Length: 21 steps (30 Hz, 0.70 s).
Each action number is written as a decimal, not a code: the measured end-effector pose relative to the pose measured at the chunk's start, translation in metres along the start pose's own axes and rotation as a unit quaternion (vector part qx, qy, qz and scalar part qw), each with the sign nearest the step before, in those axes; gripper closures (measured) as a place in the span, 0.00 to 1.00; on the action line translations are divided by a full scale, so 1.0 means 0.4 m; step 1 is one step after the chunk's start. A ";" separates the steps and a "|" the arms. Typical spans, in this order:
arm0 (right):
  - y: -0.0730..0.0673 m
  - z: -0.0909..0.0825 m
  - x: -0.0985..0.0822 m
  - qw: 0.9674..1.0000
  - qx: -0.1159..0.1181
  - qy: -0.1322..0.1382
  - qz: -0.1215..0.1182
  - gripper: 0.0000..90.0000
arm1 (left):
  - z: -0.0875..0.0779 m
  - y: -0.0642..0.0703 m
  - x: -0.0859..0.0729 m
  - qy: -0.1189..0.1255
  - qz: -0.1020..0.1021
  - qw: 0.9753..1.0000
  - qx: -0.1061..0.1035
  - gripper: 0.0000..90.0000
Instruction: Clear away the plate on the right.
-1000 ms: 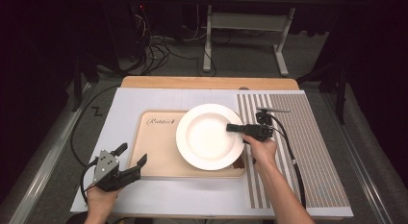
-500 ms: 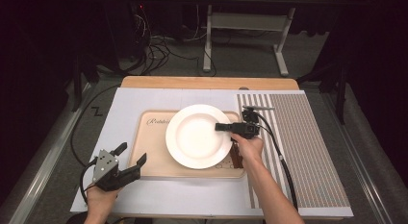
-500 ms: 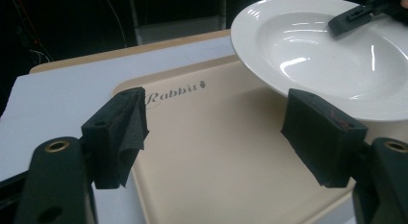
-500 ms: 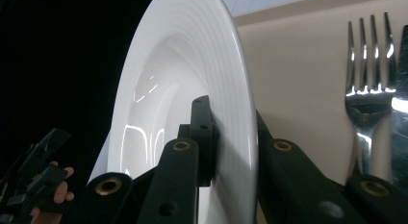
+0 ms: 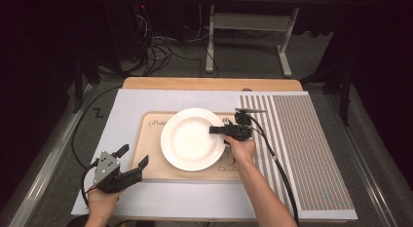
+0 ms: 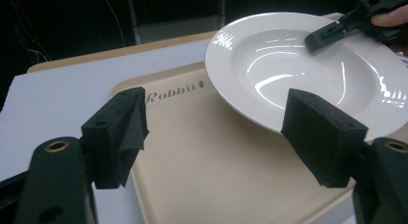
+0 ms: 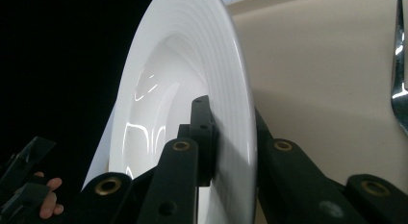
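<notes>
Plate [image 5: 193, 139] farther left over tray [image 5: 156, 161]

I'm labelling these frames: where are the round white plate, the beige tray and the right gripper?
Round white plate [image 5: 191, 139]: high view, centre of its bowl.
Beige tray [image 6: 202, 161]: left gripper view, bare floor.
Right gripper [image 5: 215, 130]: high view, jaw tips on the plate's rim.

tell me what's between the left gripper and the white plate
Nothing but bare beige tray. In the left gripper view the left gripper stands open over the tray's bare surface, with the white plate just beyond its far jaw. The high view shows the same.
</notes>
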State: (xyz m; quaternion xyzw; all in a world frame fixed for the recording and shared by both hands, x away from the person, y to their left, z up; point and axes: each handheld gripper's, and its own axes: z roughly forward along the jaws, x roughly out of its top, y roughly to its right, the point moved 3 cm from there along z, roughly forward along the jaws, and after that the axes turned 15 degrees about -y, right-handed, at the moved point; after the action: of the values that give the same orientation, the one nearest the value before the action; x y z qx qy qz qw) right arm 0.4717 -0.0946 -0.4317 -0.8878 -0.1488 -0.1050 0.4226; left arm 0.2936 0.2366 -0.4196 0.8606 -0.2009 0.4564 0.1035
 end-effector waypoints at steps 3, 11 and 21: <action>0.002 0.008 0.000 1.000 0.001 -0.004 0.002 0.92 | 0.001 -0.001 0.000 -0.001 -0.001 1.000 0.000 0.27; 0.012 0.029 -0.003 1.000 -0.009 -0.012 0.002 0.92 | 0.000 -0.001 0.000 -0.001 -0.002 1.000 0.001 0.27; 0.022 0.040 -0.003 1.000 -0.012 -0.017 0.010 0.92 | 0.003 -0.003 0.000 -0.002 -0.004 1.000 0.002 0.27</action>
State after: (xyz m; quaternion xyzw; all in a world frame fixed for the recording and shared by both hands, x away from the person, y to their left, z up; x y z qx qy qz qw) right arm 0.4746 -0.0873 -0.4483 -0.8961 -0.1462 -0.0875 0.4099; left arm 0.2949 0.2371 -0.4203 0.8627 -0.1970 0.4542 0.1034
